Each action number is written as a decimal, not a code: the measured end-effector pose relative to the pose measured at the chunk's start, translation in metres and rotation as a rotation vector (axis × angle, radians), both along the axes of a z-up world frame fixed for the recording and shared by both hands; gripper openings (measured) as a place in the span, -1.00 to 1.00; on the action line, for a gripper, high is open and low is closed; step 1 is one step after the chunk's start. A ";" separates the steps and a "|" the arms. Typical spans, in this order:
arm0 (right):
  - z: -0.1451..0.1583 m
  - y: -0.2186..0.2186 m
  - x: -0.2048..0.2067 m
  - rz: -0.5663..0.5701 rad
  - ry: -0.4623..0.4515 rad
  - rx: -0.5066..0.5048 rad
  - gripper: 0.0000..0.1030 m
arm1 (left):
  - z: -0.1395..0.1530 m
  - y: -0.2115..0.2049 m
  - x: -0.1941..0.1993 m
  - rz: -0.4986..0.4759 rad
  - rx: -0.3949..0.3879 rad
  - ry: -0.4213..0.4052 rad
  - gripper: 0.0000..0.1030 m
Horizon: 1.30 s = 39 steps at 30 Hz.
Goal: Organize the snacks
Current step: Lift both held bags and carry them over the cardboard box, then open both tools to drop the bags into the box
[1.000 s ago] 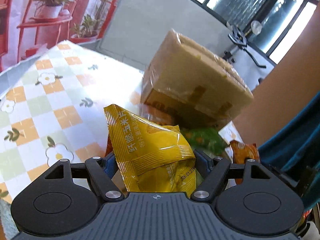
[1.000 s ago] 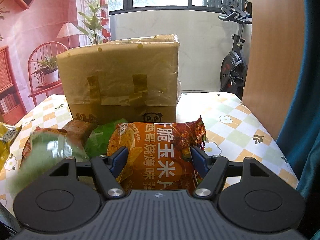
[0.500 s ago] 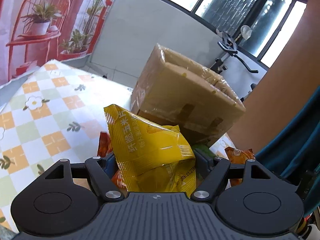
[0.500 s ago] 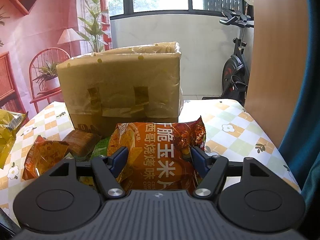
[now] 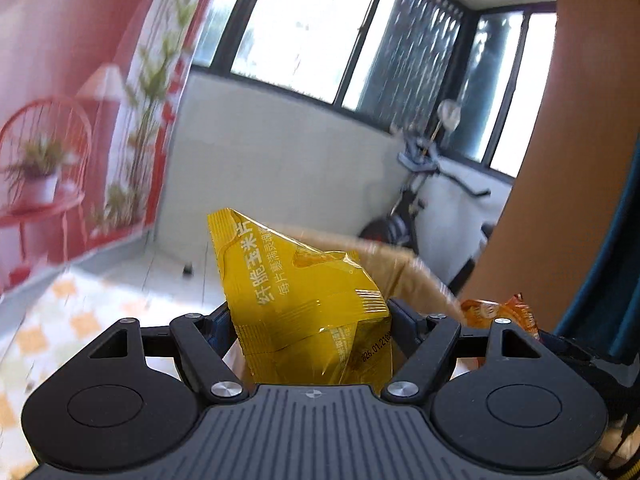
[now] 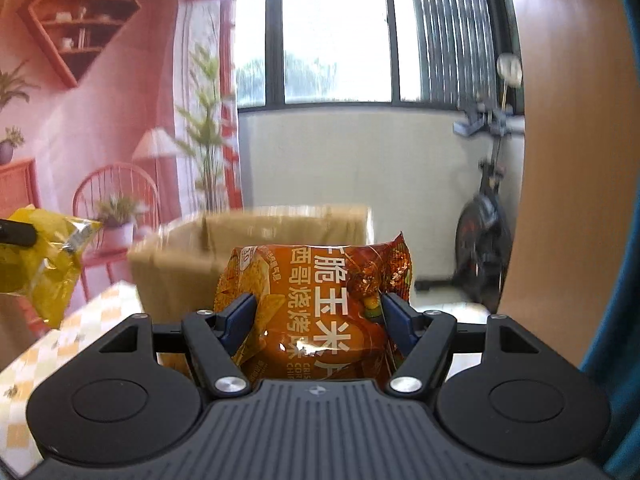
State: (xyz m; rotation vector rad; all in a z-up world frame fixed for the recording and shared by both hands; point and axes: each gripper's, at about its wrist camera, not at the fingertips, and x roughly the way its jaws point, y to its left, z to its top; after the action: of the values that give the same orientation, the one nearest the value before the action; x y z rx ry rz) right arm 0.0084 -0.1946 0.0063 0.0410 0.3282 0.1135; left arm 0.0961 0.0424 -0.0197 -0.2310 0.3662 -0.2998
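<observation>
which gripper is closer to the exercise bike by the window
Right, as far as I can judge. The right gripper, holding the orange snack bag, has the exercise bike just right of it; the left gripper sits further left.

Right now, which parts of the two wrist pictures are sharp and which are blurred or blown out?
Left wrist view: yellow snack bag sharp, cardboard box and tablecloth motion-smeared, window glaring white. Right wrist view: orange snack bag crisp, the box smeared, the exercise bike soft, and straight edges bow outward toward the frame's edges.
</observation>
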 end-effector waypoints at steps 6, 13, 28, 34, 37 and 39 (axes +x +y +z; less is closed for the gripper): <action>0.025 0.012 0.057 0.035 -0.114 -0.035 0.38 | 0.019 -0.038 0.054 0.005 0.022 -0.110 0.52; 0.017 0.024 0.134 0.039 -0.120 -0.022 0.38 | 0.003 -0.067 0.111 0.035 0.104 -0.081 0.52; -0.021 0.027 0.177 0.022 0.003 0.026 0.47 | -0.020 -0.068 0.143 -0.029 0.219 0.086 0.58; -0.022 0.023 0.171 0.028 0.043 0.031 0.57 | -0.013 -0.056 0.135 -0.013 0.224 0.092 0.65; -0.018 0.021 0.160 0.027 0.042 0.031 0.57 | -0.005 -0.049 0.124 -0.013 0.235 0.083 0.65; -0.014 0.020 0.149 0.028 0.035 0.042 0.57 | 0.003 -0.041 0.113 -0.003 0.248 0.073 0.65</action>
State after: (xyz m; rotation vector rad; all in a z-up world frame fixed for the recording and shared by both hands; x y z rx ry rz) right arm 0.1574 -0.1749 -0.0080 0.0803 0.3616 0.1477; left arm 0.2086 0.0016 -0.0170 0.0021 0.4720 -0.2465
